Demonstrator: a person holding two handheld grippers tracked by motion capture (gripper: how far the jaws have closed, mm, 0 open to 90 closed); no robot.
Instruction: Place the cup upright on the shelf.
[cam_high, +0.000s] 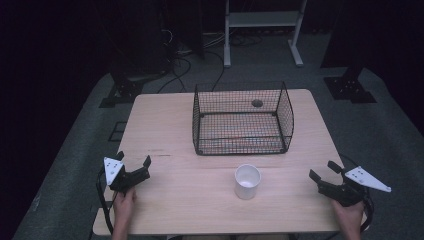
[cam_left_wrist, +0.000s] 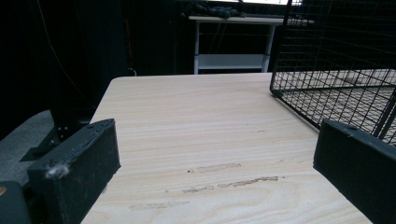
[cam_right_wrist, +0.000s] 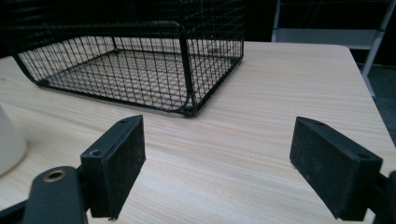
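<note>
Cup is parked upright on the tabletop, just in front of the wire basket, untouched. Left claw and right claw are held wide open, nothing gripped. Could easily get tipped if it's clipped sideways.

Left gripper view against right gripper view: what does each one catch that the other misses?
Left gripper view alone: long pale scuff marks on the wood ahead of its open fingers. Right gripper view alone: the side of the white paper cup at its left edge, beside its open fingers. Both share the black wire mesh basket, the light wooden table and a white metal shelf frame behind.
</note>
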